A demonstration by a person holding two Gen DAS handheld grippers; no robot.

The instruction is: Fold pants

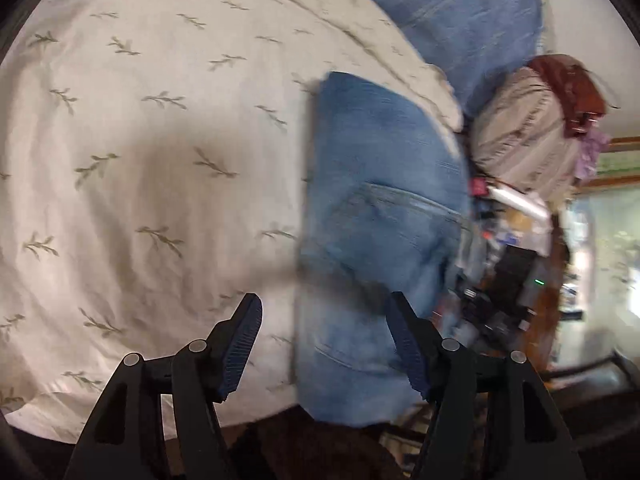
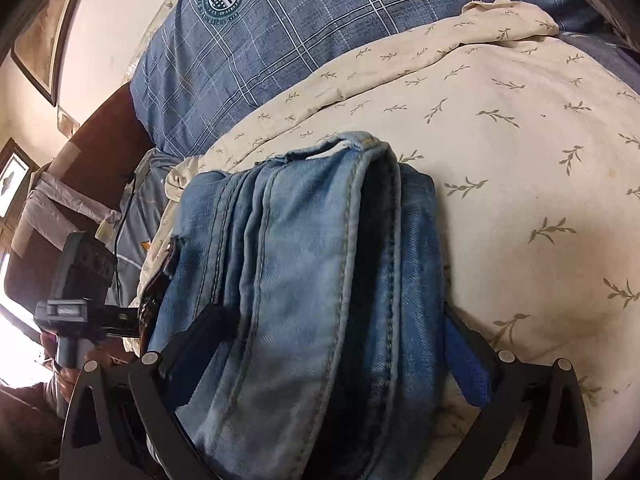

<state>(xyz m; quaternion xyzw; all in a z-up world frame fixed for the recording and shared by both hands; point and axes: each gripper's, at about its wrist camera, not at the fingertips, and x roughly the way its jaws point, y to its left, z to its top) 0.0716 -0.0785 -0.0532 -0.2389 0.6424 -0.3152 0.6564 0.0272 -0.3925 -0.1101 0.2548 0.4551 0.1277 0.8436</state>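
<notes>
The jeans are seen folded into a thick bundle on the bed, near its edge and below the plaid pillow. The bundle is straddled by the right gripper, whose jaws appear pressed against its sides. The left gripper is held spread apart and empty above the denim (back pocket showing). Judged best: the stack should be squeezed evenly and set down square, so no layer slips.
</notes>
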